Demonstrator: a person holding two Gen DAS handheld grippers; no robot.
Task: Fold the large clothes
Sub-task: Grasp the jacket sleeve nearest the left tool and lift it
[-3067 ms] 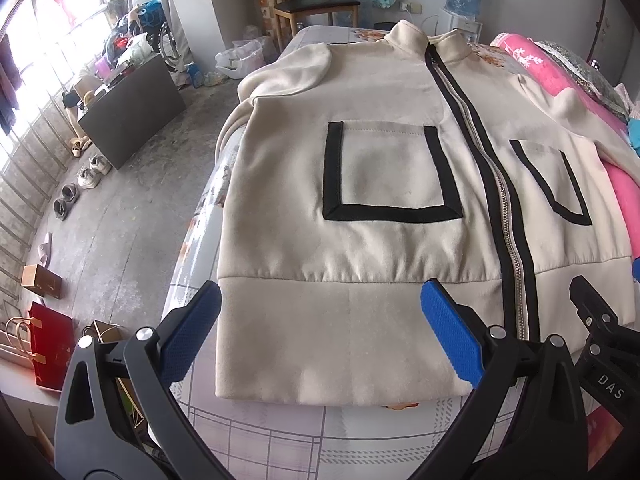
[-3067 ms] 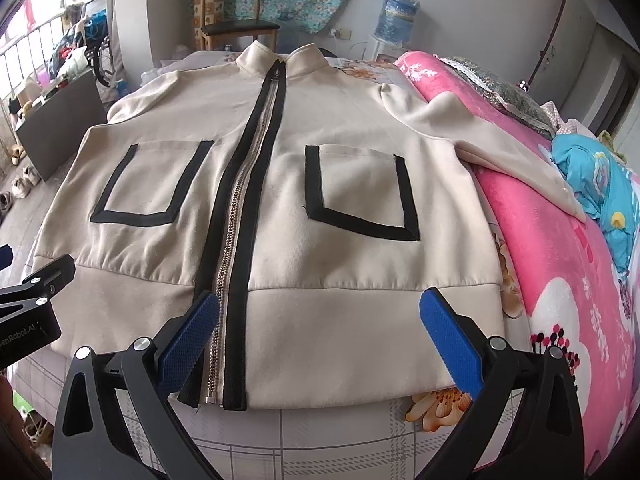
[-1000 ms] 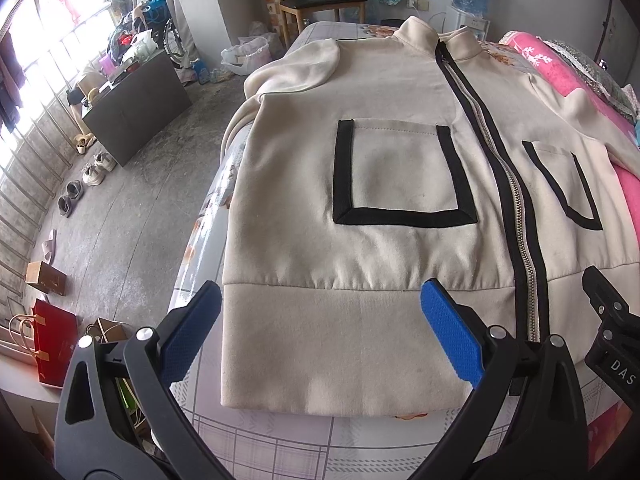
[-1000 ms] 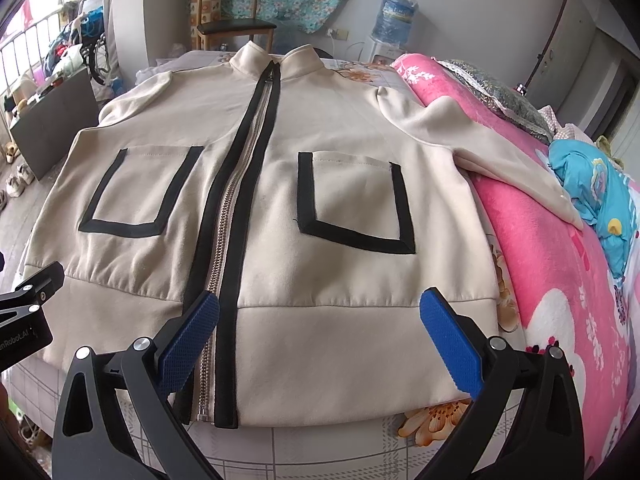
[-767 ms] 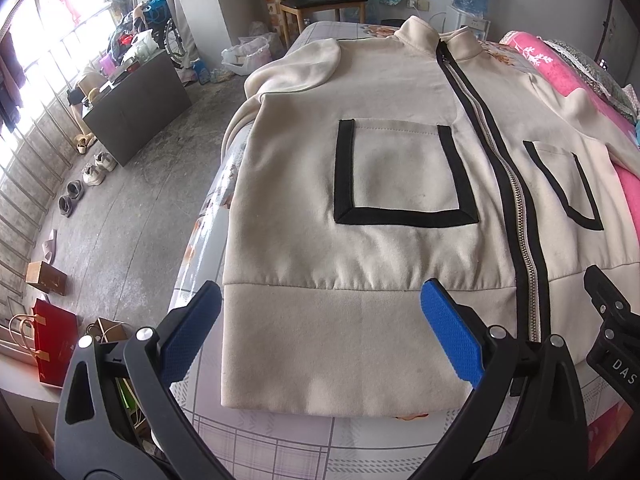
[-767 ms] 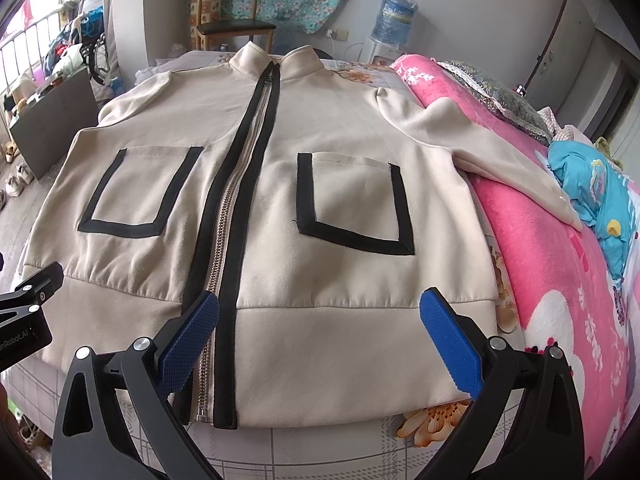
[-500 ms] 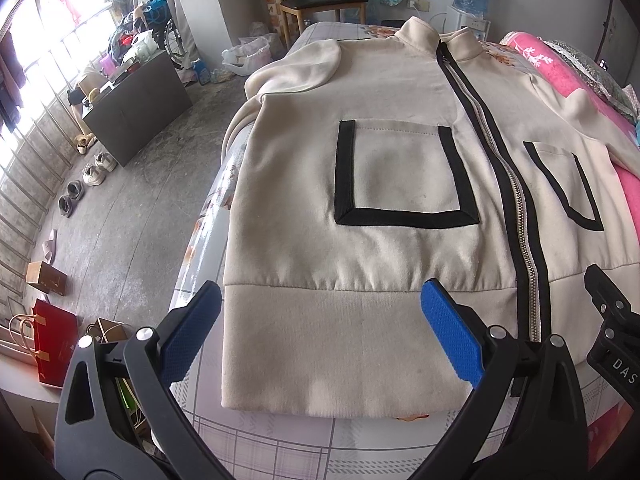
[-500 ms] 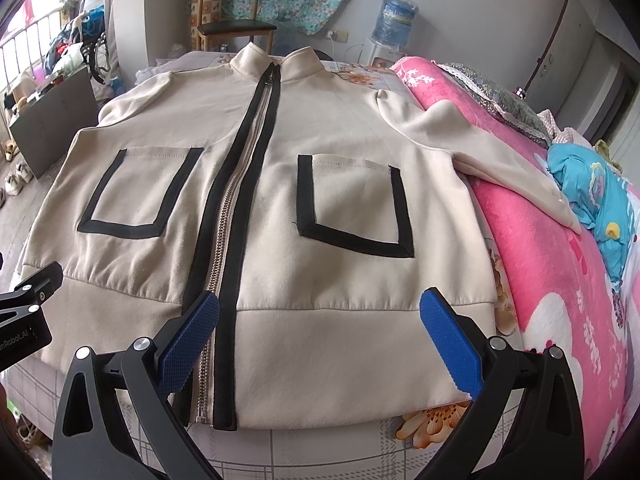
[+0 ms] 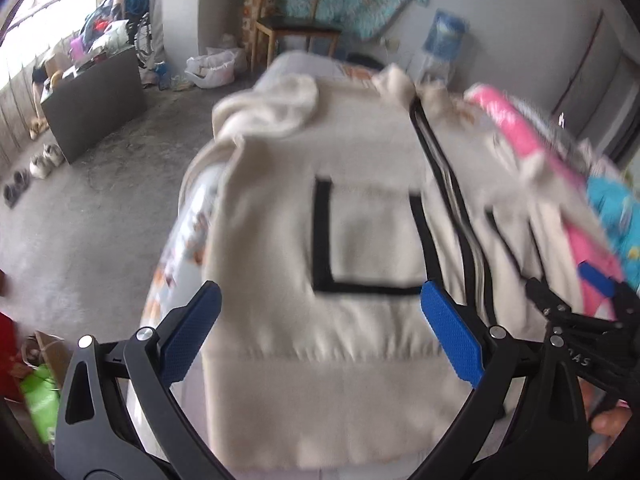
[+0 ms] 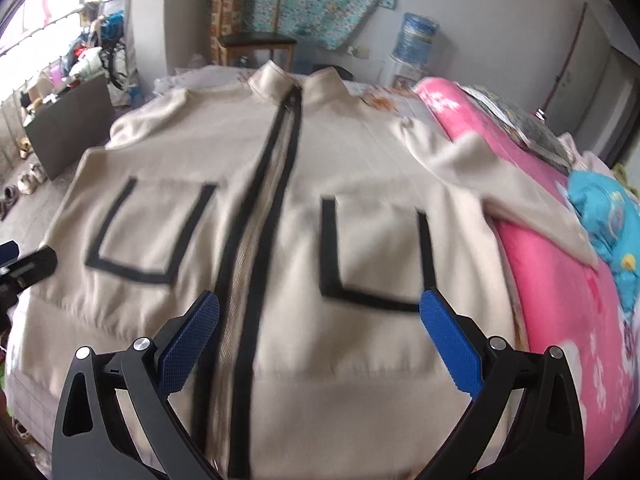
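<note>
A cream jacket (image 10: 360, 184) with black zip trim and two black-outlined pockets lies front-up, spread flat on a bed (image 9: 180, 240), its collar at the far end and one sleeve draped onto a pink quilt (image 10: 560, 288). The left gripper (image 9: 320, 332) hangs over the hem, jaws spread wide, holding nothing. The right gripper (image 10: 320, 336) is likewise wide apart above the hem, empty. A wooden chair (image 10: 256, 40) stands beyond.

Only one marking shows: white letters reading "AS" on the right claw (image 9: 582, 322). They are blurred, perhaps cut off.
</note>
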